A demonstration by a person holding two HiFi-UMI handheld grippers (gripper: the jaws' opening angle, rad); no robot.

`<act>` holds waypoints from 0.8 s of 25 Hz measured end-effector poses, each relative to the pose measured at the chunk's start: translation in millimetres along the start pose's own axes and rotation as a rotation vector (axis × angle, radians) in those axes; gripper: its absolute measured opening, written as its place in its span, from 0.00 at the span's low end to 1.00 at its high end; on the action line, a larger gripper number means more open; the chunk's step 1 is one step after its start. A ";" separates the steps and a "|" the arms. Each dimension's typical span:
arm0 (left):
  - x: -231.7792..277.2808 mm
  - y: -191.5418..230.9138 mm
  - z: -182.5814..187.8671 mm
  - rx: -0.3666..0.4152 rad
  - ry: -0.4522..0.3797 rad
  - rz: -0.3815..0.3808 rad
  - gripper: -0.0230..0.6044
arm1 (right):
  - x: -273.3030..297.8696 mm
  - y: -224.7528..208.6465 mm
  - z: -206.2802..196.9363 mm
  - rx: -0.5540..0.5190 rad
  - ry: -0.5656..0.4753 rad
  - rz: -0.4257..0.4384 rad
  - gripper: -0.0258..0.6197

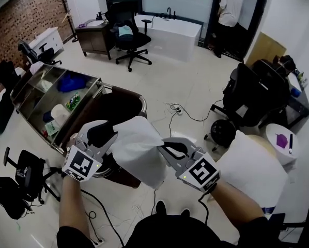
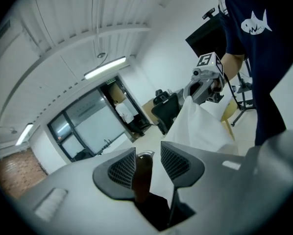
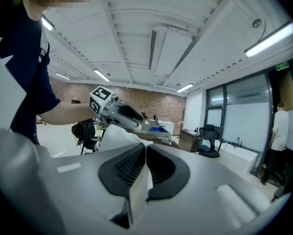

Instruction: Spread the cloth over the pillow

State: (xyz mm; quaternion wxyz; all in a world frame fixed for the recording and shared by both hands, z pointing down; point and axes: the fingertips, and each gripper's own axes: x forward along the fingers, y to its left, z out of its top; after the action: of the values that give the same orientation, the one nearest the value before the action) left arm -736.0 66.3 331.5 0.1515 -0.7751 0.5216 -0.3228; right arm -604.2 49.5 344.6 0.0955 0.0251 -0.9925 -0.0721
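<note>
I hold a white cloth (image 1: 139, 151) up in the air between the two grippers, and it hangs down in a loose sheet. My right gripper (image 1: 163, 146) is shut on one edge; in the right gripper view (image 3: 145, 163) the cloth (image 3: 136, 190) is pinched between the pads. My left gripper (image 1: 112, 132) is at the cloth's other top corner. In the left gripper view (image 2: 145, 161) its pads stand apart, the cloth (image 2: 200, 126) lies against the right-hand pad, and a brown chair shows through the gap. The white pillow (image 1: 250, 169) lies low at the right, beyond my right forearm.
A brown tub chair (image 1: 127, 103) stands right under the cloth. A grey cart (image 1: 28, 103) with compartments is to its left. Black office chairs (image 1: 250, 94) and floor cables (image 1: 188, 112) are ahead at the right. A small white stool (image 1: 280, 133) stands behind the pillow. A person (image 1: 230, 6) stands far back.
</note>
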 end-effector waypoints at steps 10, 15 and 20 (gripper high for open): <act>60.7 -74.5 -57.9 -0.011 0.164 -0.383 0.47 | -24.8 2.3 -2.3 0.016 0.006 -0.046 0.06; 75.5 -84.4 -61.3 -0.006 0.181 -0.430 0.47 | -33.0 5.8 -16.9 0.047 0.031 -0.059 0.06; 90.8 -88.5 -70.3 0.099 0.264 -0.438 0.37 | -27.8 13.9 -37.6 0.086 0.067 -0.060 0.06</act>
State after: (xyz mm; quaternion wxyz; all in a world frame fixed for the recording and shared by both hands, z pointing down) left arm -696.9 27.4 465.6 0.0465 -0.8124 0.3400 -0.4714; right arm -570.1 59.9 378.0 0.1254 0.0614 -0.9897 -0.0312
